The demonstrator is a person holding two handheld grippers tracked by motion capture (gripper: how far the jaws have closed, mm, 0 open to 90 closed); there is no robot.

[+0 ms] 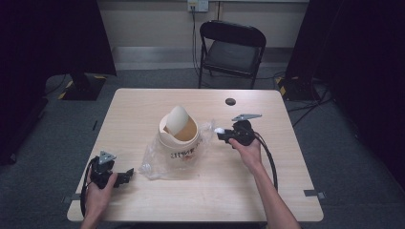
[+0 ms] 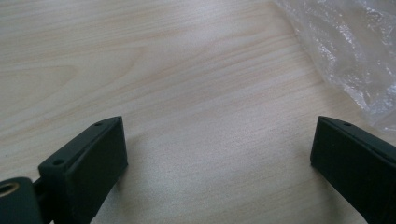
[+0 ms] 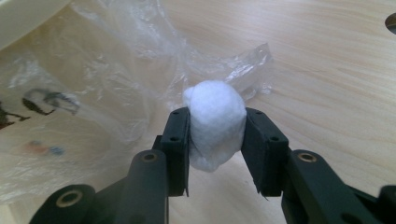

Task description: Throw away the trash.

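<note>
The right gripper (image 3: 217, 135) pinches a white cotton ball (image 3: 215, 125) beside the plastic bag (image 1: 157, 164) at the table's (image 1: 143, 102) middle. Near the front left corner, the left gripper (image 2: 219, 154) rests spread wide.

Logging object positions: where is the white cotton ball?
In the high view, the cotton ball sits clamped in the right hand-held gripper, just right of the bin.

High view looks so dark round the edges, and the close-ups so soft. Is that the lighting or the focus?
High view: light falls on the table, the room around it stays dark. Left gripper view: near jaws soft, plastic bag glinting. Right gripper view: white wad fairly sharp, bin behind it blurred.
</note>
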